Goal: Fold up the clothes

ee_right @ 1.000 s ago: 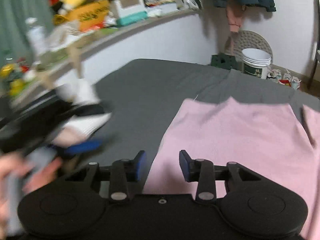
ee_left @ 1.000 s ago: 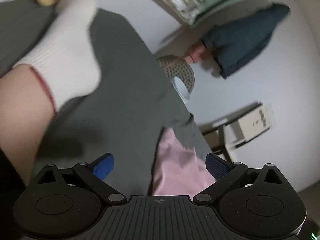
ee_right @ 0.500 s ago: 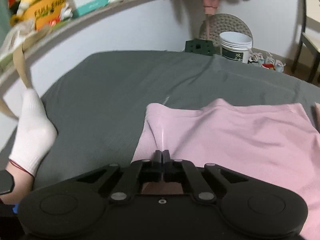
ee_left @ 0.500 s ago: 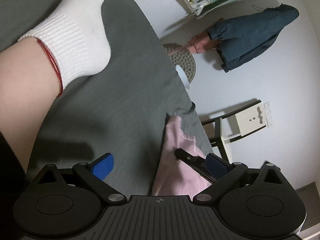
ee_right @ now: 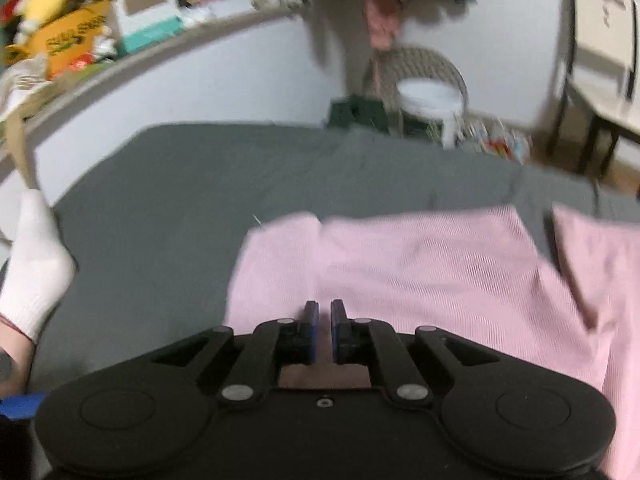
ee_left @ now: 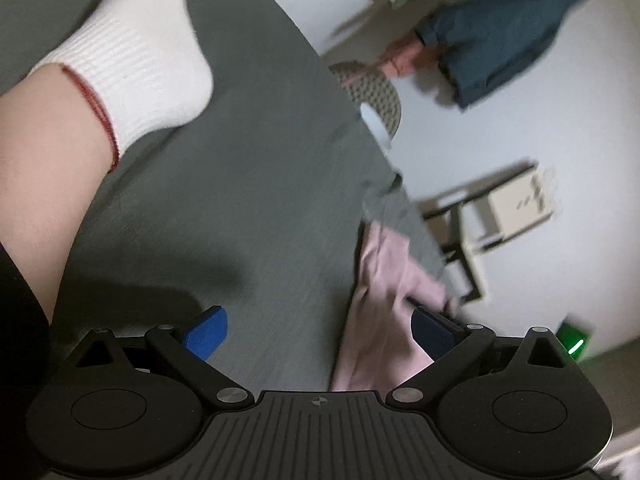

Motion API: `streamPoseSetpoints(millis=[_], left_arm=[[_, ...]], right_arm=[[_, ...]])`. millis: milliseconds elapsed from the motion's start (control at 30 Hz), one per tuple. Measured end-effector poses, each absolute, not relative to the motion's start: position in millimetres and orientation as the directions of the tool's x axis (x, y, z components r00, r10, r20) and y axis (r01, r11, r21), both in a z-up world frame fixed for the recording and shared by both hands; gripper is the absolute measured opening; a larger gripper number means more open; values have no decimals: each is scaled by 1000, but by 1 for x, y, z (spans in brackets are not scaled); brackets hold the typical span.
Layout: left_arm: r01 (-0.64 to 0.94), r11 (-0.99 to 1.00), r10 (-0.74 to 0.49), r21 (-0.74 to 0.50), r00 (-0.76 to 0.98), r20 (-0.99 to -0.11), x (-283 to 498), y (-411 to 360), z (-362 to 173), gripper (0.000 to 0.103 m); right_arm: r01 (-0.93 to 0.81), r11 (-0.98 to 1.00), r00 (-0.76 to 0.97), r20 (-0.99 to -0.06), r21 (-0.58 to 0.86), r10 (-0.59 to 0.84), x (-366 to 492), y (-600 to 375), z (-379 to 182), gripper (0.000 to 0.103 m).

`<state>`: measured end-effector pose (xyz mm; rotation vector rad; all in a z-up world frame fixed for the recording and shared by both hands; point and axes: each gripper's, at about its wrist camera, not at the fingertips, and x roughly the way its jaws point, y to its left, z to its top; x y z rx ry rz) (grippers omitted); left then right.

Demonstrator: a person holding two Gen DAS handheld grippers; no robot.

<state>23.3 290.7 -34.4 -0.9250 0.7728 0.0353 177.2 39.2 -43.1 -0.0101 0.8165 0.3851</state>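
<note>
A pink garment (ee_right: 420, 272) lies spread on the grey bed sheet (ee_right: 168, 184). My right gripper (ee_right: 325, 316) sits at the garment's near edge. Its blue pads are pressed almost together, with only a narrow slit and pink cloth in it. In the left wrist view the same pink garment (ee_left: 380, 312) is bunched and pulled up at the right, next to my right-hand fingertip. My left gripper (ee_left: 320, 328) is open wide above the sheet, with nothing between its pads. The frames are blurred by motion.
A person's bare leg (ee_left: 44, 168) in a white sock (ee_left: 144, 64) rests on the sheet at the left. Beyond the bed are a white bucket (ee_right: 428, 96), a wicker chair, a cluttered shelf (ee_right: 120, 32), hanging clothes (ee_left: 500, 32) and a table (ee_right: 600, 80).
My right gripper went from open to shut on the garment's near edge, then rose and pulled the cloth up. My left gripper stayed open and shifted only slightly.
</note>
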Motion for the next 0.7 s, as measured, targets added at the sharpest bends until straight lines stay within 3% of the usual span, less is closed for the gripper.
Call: streamPoseSetpoints(millis=[267,400,500,567,633,700], left_arm=[[-140,845,-307,-516,663,-683,16,228,-14,99],[-127,886,-272,-446,636,-722,19,221,-16,99],[-149,873,-282,-465,624,-729,19,227,-22,99],[-157,866,-290,-475,616,-733,17,229,-25,99],[-162,865,-288,-474,614,-735,16,230,-27,99],[-165,867,-283,-470,613,-737,15,231,-28,99]], right_arm=[[-403,904,492,-798,144,347,223,95,-37,21],[-391,912,444,-844,120,302,237,107,-47,22],[-378,919,430,-859,108,278,240,109,-54,22],[-367,925,433,-861,102,267,242,109,-58,22],[-374,922,437,-858,99,269,242,109,-57,2],[-383,918,440,-855,97,274,241,109,-54,2]])
